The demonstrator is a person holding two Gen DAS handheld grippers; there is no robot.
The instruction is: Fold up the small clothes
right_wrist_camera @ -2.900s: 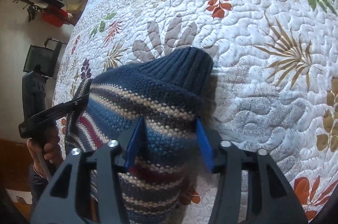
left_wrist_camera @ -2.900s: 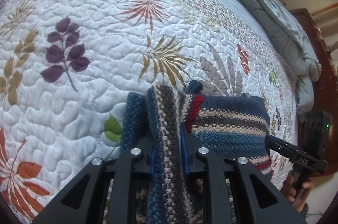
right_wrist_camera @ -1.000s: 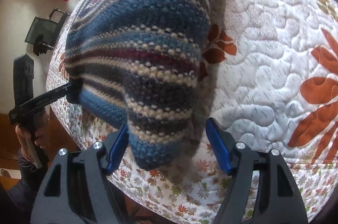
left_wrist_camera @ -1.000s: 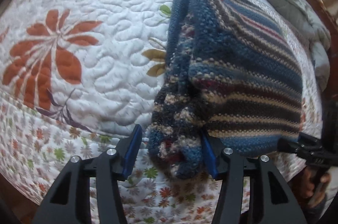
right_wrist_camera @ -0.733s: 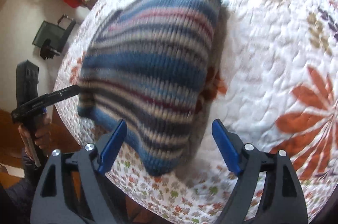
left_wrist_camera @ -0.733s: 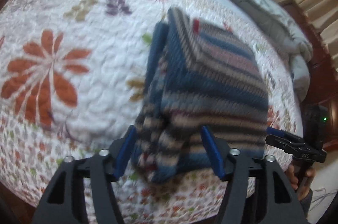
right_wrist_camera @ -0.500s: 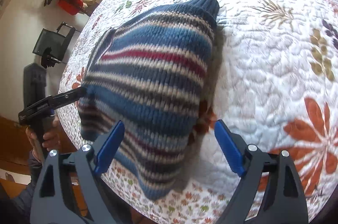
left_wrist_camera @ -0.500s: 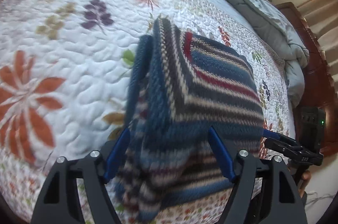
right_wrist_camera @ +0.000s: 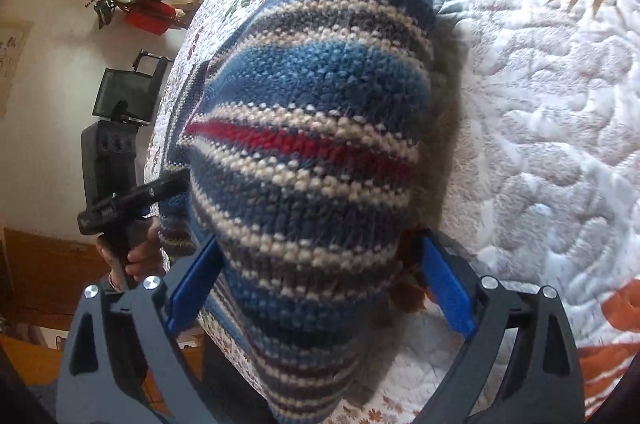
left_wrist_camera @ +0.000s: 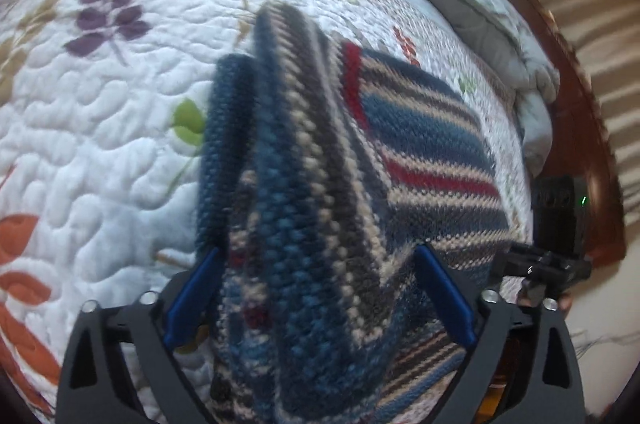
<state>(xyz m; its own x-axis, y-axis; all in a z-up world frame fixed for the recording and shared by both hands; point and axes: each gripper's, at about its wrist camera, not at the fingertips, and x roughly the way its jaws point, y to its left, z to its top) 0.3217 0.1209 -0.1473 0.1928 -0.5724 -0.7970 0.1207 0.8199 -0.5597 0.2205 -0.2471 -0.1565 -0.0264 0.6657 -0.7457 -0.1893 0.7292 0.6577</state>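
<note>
Striped knit sweater, folded, lying on floral quilt near its edge, straddled by left gripper and right gripper, blue fingers spread wide, gripping nothing, probably positioned for the next fold.

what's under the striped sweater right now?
The striped sweater lies folded on the floral quilt, which shows all around it. Whatever lies directly beneath is covered. Both the left gripper and right gripper are open around its near edge.
</note>
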